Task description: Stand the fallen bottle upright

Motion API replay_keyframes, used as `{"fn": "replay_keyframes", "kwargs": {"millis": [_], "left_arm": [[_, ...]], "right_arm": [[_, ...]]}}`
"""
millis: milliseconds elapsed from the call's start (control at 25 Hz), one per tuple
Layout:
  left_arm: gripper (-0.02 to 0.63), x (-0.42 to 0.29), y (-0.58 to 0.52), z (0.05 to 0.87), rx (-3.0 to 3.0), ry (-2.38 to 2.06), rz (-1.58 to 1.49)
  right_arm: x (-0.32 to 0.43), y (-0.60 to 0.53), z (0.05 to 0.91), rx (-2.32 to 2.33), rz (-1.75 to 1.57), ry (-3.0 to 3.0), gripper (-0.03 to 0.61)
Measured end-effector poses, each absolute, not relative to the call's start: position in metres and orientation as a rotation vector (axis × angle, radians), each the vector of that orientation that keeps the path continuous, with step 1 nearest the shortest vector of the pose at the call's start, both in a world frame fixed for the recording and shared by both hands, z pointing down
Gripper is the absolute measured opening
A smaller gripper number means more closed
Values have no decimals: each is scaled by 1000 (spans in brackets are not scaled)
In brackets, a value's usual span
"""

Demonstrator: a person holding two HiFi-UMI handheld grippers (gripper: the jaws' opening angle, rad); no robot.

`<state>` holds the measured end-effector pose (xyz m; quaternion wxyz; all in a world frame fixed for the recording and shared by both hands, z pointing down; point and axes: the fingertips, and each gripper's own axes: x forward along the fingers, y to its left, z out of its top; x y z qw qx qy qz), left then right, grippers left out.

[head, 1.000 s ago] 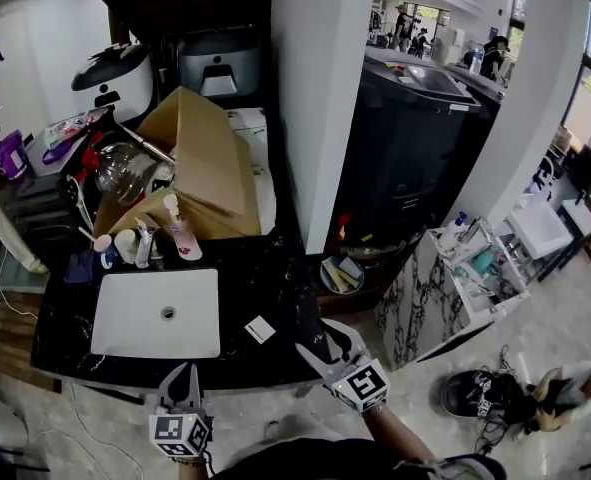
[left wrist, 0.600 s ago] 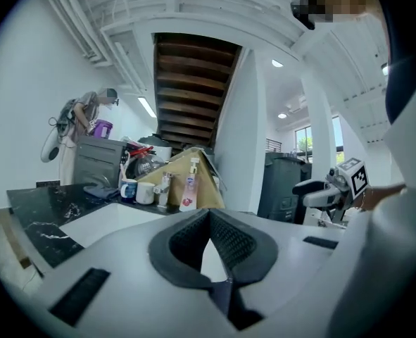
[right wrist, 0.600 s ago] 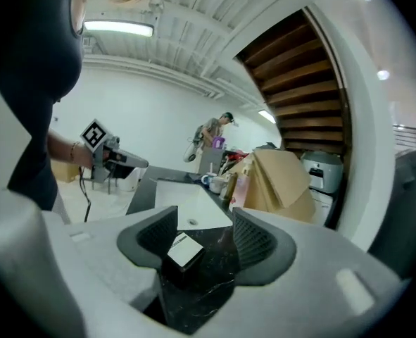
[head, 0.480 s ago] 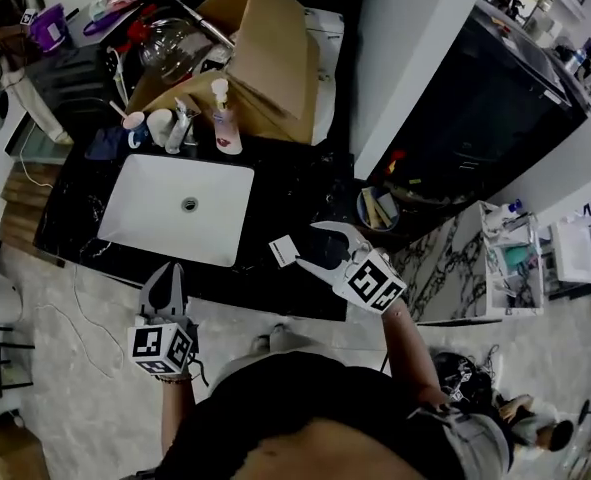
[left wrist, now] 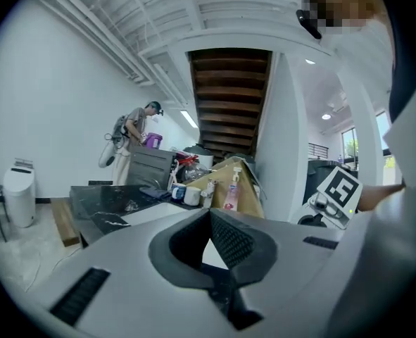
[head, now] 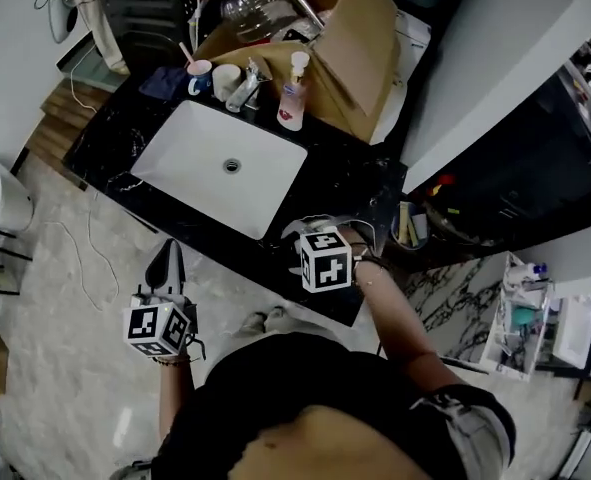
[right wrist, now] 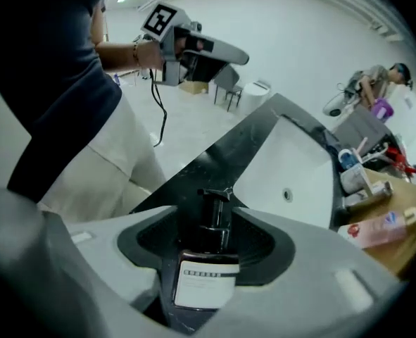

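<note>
The right gripper point(right wrist: 209, 220) had its jaws set on either side of a dark pump bottle point(right wrist: 205, 282) with a white label. The bottle lay on the black counter point(right wrist: 186, 182), pump head pointing away from the gripper. Whether the jaws pressed it could not be told. Ahead to the right lay a white sink point(right wrist: 299, 160), and far ahead to the left a hand held the left gripper point(right wrist: 236, 55)

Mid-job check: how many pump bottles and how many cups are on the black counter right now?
Pump bottles: 2 (dark bottle lying between the right tongs; pinkish bottle upright beside the faucet)
Cups: 2 (cup with a toothbrush; white cup)
Total: 4
</note>
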<state>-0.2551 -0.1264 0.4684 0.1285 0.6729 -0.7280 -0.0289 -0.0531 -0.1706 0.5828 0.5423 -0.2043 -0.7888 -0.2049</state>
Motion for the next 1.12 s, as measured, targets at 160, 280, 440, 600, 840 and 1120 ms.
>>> {"fn": "replay_keyframes", "kwargs": {"millis": [160, 280, 440, 600, 840, 1120], "left_arm": [[2, -279, -93, 475, 1802, -2230, -102], [2, -292, -70, 483, 1715, -2273, -104], [2, -304, -52, 486, 1640, -2299, -147], [2, -309, -52, 487, 1636, -2296, -157], [2, -302, -78, 489, 1704, -2228, -179], [2, -288, -105, 484, 1808, -2160, -155]], "right_arm": [[-68, -175, 602, -535, -465, -1709, 221], [-77, -181, 616, -530, -453, -1629, 216], [-81, -182, 631, -530, -432, -1573, 215], [-83, -183, 638, -521, -480, -1574, 166], [-78, -176, 626, -498, -503, -1669, 155], [-62, -189, 591, -401, -447, -1941, 152]]}}
